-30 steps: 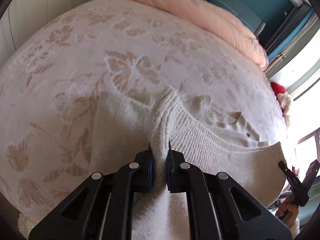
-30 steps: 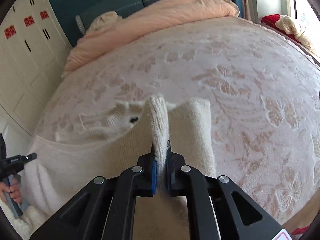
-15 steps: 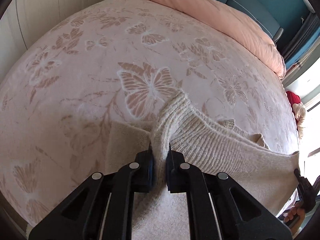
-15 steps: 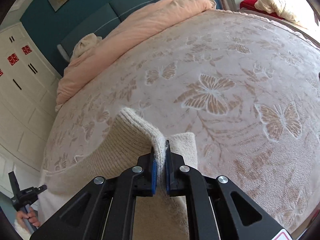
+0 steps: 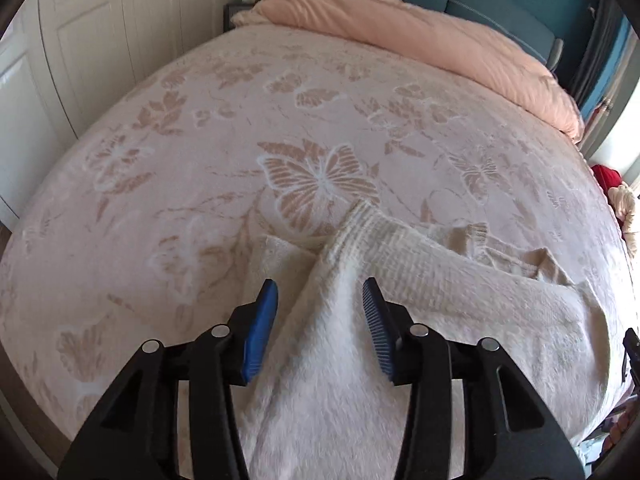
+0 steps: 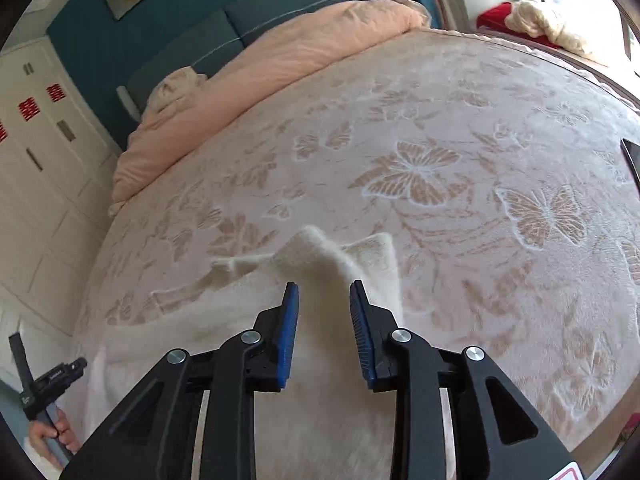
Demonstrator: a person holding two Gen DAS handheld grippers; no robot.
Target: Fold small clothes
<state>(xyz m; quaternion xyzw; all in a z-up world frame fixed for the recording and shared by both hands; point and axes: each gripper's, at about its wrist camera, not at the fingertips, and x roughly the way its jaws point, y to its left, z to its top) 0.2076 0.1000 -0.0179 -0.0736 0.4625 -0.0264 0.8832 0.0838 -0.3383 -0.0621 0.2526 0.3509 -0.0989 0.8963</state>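
A cream knitted sweater (image 5: pixel 420 288) lies on the bed near its front edge, its lower part folded up over the rest. My left gripper (image 5: pixel 320 312) is open, its blue pads either side of a raised ribbed fold of the sweater, not touching it. In the right wrist view the sweater (image 6: pixel 224 312) shows again, and my right gripper (image 6: pixel 324 308) is open around a raised corner of it. The left gripper's handle (image 6: pixel 44 384) and the hand holding it show at the lower left there.
The bed has a pink blanket with a butterfly pattern (image 5: pixel 320 176). A peach duvet (image 5: pixel 420 40) is piled at the headboard end. White wardrobe doors (image 5: pixel 80 40) stand left of the bed. A dark flat object (image 6: pixel 632 160) lies at the bed's right edge.
Both grippers carried the sweater's hem forward over the garment, then opened and let it go. The fold now rests on the sweater.
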